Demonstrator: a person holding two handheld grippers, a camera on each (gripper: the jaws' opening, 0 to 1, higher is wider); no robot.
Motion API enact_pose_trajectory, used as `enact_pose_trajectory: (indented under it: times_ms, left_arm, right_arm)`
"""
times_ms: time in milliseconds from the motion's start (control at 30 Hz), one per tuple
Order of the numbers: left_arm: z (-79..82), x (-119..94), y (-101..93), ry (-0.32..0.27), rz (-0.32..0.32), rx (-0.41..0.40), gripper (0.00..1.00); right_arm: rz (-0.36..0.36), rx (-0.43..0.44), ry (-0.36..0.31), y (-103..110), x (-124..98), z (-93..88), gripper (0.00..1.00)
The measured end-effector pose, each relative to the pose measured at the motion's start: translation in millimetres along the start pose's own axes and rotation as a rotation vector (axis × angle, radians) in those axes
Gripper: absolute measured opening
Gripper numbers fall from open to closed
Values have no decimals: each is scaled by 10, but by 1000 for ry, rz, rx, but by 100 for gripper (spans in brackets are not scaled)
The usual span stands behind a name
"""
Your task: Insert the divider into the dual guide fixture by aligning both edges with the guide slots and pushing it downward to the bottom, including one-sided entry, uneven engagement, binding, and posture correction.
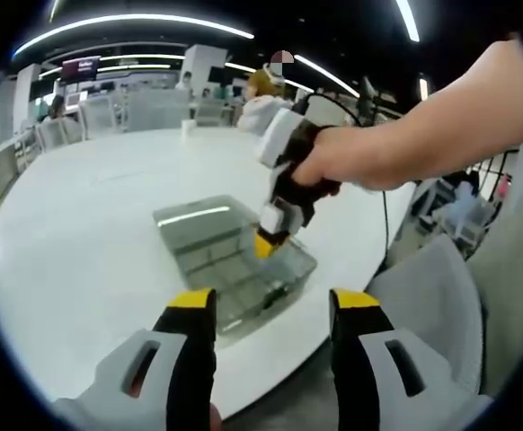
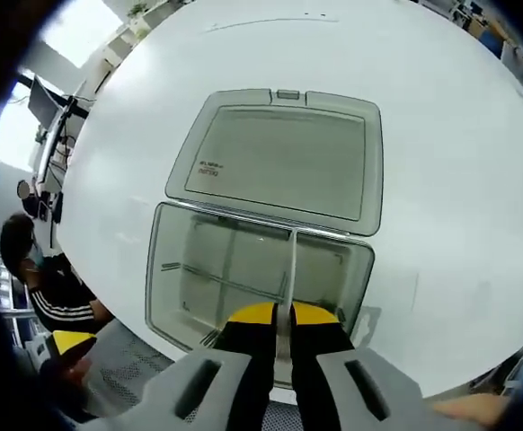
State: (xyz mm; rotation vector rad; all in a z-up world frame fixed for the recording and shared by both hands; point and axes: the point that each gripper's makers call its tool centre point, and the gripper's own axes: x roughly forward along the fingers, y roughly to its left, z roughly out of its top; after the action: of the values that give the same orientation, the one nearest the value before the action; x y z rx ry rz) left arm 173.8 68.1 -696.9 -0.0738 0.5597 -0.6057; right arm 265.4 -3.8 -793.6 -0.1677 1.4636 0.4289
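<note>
Left gripper: we see its yellow-tipped jaws wide apart, holding nothing, above the white table.
Right gripper: jaws squeezed on the thin clear plastic divider, standing inside the clear plastic box, lid flipped back.

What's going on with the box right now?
Right gripper shut on divider, over open box. Left gripper open, holding nothing. Nothing in the way.

Round white table, grey chair, ceiling strip lights, open office.
</note>
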Motion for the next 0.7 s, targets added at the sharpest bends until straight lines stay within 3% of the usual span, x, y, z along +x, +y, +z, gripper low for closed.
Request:
enact_pose_trajectory:
  times_ms: [700]
  left_arm:
    - [-17, 0, 0, 8, -4, -8, 48]
  right_arm:
    - [-25, 13, 40, 86, -73, -33, 0]
